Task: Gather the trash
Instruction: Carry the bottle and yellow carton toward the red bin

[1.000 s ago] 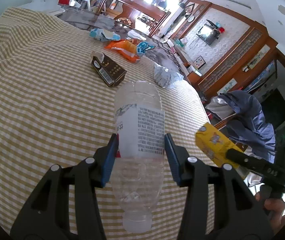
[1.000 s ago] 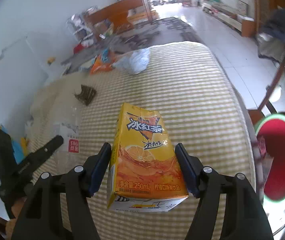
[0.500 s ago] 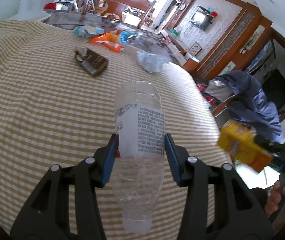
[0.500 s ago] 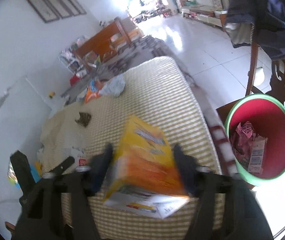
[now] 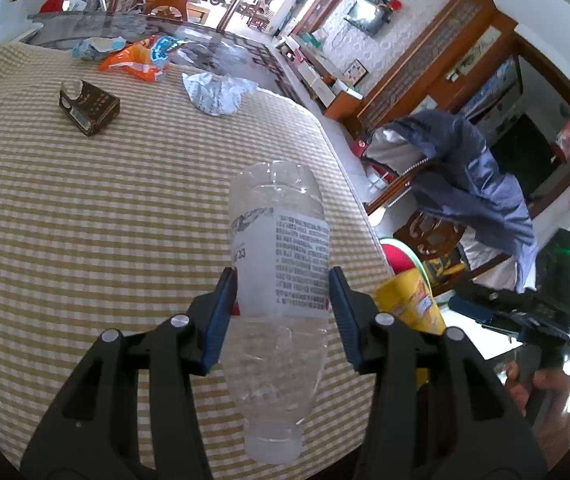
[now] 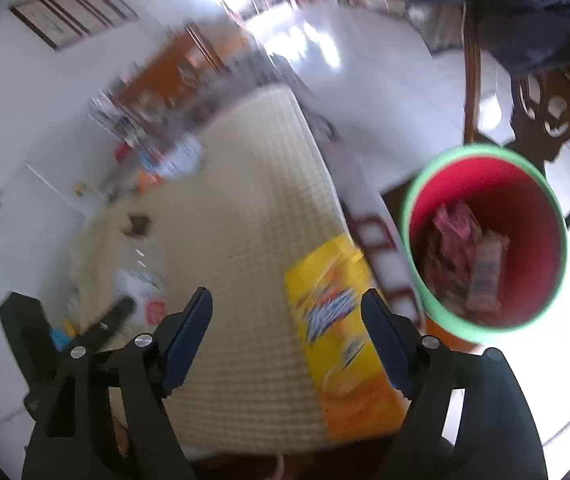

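The right gripper (image 6: 287, 334) is standing wide, its jaws having just been opening, and the yellow juice carton (image 6: 341, 336) is sitting between them, close to the right-hand pad with a clear gap on the other side, so nothing is pressing on it. The carton is blurred and looks to be dropping free. The risk, as I judge it, is a miss: the carton is showing just beside the red bin (image 6: 485, 240), over the desk (image 5: 85, 220) edge rather than over the bin's green rim, so it may be landing on the floor or striking the rim and bouncing off. A release made while the hand is swinging would be causing that.

The left gripper (image 5: 281, 314) is clamping the clear plastic bottle (image 5: 281, 256) across its labelled middle, partway closed, the cap end pointing back toward the camera. The bottle is hanging over the desk, near the bin but not yet above it. Being smooth and thin-walled, it could be buckling or slipping in the pads.

Farther from the bin along the desk, a brown box (image 5: 89, 108), crumpled white paper (image 5: 217, 92) and an orange wrapper (image 5: 133, 62) are lying uncollected.
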Demonstrator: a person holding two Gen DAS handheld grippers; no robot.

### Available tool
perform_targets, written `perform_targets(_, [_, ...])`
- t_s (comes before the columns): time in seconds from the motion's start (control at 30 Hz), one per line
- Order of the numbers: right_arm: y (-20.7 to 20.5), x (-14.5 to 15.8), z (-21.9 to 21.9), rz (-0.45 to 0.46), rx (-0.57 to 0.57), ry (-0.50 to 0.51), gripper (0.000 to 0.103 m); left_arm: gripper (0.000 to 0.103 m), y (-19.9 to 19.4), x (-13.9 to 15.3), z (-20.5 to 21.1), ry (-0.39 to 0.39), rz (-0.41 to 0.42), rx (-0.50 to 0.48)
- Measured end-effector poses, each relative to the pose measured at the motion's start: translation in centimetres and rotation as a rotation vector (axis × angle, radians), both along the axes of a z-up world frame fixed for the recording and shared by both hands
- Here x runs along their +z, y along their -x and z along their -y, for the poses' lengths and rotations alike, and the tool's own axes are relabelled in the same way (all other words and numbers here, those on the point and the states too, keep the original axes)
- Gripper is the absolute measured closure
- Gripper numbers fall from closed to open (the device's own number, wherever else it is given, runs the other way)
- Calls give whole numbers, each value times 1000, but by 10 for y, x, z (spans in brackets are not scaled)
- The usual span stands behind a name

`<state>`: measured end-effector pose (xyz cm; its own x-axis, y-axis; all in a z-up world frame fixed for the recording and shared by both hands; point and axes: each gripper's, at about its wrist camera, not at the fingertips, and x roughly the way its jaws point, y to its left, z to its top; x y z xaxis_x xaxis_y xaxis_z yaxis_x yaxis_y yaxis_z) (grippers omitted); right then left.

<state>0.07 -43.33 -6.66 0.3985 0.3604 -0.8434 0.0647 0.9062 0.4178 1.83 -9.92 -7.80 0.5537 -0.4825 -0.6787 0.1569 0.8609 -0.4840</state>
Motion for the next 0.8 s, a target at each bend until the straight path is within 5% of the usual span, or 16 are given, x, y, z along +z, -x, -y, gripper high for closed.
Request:
perform_targets(0.17, [-27,-25,-27,-188,213,325,11,58,1,2,2,4,2,-9])
perform_targets(0.3, [-28,-35,-28,-220,274,443,24,58,4,5,1,6,13,-7])
perform_targets(0.47, [-22,-35,-2,-186,212,416,61,58,2,9,12,8,22,-31])
perform_targets(0.8, [16,17,80,99,-101,167,66,59,-32,27,124,63,19,-266])
